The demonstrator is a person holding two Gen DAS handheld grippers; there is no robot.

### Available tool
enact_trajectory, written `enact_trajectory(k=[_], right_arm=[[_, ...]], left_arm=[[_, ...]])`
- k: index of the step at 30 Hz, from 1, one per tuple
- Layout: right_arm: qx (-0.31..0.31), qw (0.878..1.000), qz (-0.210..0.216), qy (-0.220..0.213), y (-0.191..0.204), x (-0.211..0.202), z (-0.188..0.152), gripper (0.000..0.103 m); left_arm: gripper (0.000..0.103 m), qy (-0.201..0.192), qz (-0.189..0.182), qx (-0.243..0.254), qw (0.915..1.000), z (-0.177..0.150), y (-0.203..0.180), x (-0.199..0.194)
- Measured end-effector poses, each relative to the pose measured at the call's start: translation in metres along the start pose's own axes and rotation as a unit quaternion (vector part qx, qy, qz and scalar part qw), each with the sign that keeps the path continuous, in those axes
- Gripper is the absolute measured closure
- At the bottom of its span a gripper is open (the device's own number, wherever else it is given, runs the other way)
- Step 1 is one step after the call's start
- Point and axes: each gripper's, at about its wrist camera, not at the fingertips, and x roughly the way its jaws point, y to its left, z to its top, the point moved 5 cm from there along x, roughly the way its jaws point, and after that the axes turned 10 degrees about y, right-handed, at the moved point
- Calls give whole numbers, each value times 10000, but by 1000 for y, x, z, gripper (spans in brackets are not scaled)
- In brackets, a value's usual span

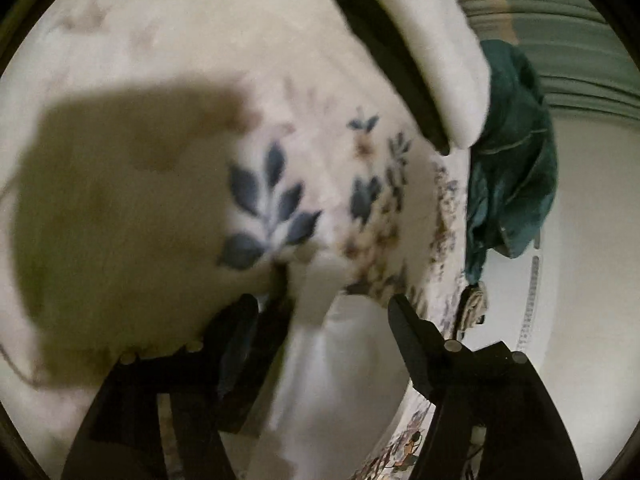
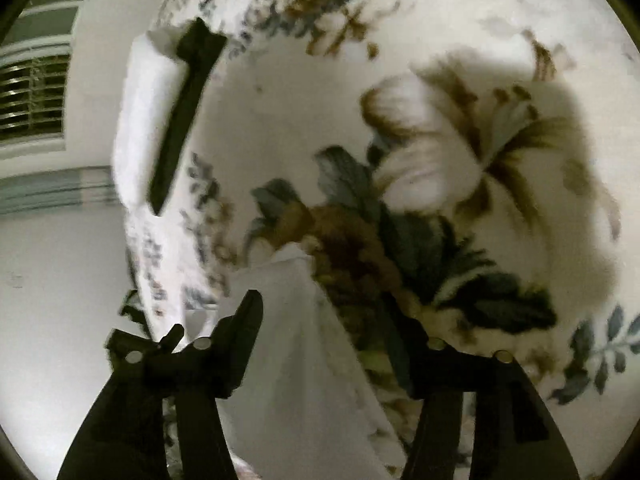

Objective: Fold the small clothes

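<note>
White cloth on floral blanket (blurred); left gripper, right gripper both parted, pressing nothing.

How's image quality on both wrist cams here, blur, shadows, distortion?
Left wrist view: motion-blurred throughout, a big dark shadow on the floral blanket, heavy fisheye curving at the edges. Right wrist view: also soft, the flower print smeared, a shadow at right, the white cloth washed out with little texture.

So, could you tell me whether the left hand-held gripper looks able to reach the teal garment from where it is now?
Probably yes: the teal garment lies uncovered at the bedspread's edge; the open left hand-held gripper straddles only white cloth.
</note>
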Motion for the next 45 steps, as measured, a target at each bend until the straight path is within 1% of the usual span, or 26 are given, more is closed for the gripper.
enact_trajectory(k=[1,2,3,4,5,8,10,12,13,14,15,16,17,18,20,22,23,26,28,31,33,34,35,38,40,45], right_arm=[[-22,10000,-41,71,2,7,7,42],[-62,9999,-45,83,4,13,13,44],[-61,10000,-41,28,5,17,17,53],[14,10000,-70,-5,4,22,23,89],[170,9998,-111,-48,1,25,27,95],[365,9990,-114,-211,-1,31,31,95],[331,9991,-147,-218,-2,33,30,95],[195,9993,-208,-252,-1,26,27,94],[177,9992,-302,-212,-2,21,25,84],[145,9992,-333,-141,-3,14,22,71],[49,9996,-271,-82,-3,6,19,64],[-32,9998,-206,-13,-4,-2,13,46],[-66,9998,-177,112,-7,-8,6,34],[-100,9996,-145,241,-11,-11,0,34],[-177,9977,92,650,-20,-11,-18,34],[-142,9946,290,983,-32,-4,-32,33],[-135,9921,408,1182,-38,4,-39,30],[-93,9804,880,1760,-53,36,-59,30],[-214,9756,1041,1922,-53,50,-67,30],[-455,9734,1099,1957,-43,59,-71,30],[-608,9718,1068,2010,-34,63,-75,39],[-687,9707,978,2084,-31,66,-78,63],[-712,9707,946,2091,-28,68,-79,82],[-1137,9726,631,1929,-8,59,-83,87],[-1402,9716,476,1845,10,46,-84,88],[-1731,9711,473,1576,67,-1,-64,89]], left_arm=[[39,25,26,75,10000,4,-4,3],[46,72,94,147,9998,7,-6,7],[60,56,235,246,9994,12,-10,12],[101,58,418,344,9985,15,-11,15],[99,57,573,406,9975,18,-10,17],[99,-15,813,519,9953,22,-1,13],[94,40,666,235,9975,22,12,9],[95,-59,593,-77,9982,22,24,-5],[87,-99,495,-202,9985,21,26,-13],[71,-122,417,-226,9988,17,26,-22],[62,-119,375,-177,9991,13,24,-27],[44,-97,318,-75,9994,5,22,-32],[33,-58,284,-7,9996,-4,22,-35],[31,91,218,9,9997,-18,24,-35],[31,452,-108,-104,9989,-40,32,-26],[31,718,-214,-250,9969,-59,43,-14],[31,852,-258,-268,9957,-69,47,-6],[31,1060,-292,-145,9938,-83,47,12],[31,1172,-254,-19,9928,-86,43,20],[31,1165,-270,26,9928,-84,36,26],[39,1033,-194,249,9942,-85,27,24],[71,982,-169,381,9943,-86,22,24],[86,937,-80,480,9944,-88,18,22],[87,789,201,757,9938,-90,3,15],[88,696,140,742,9947,-89,-8,5],[88,541,77,963,9939,-69,-53,-30]])
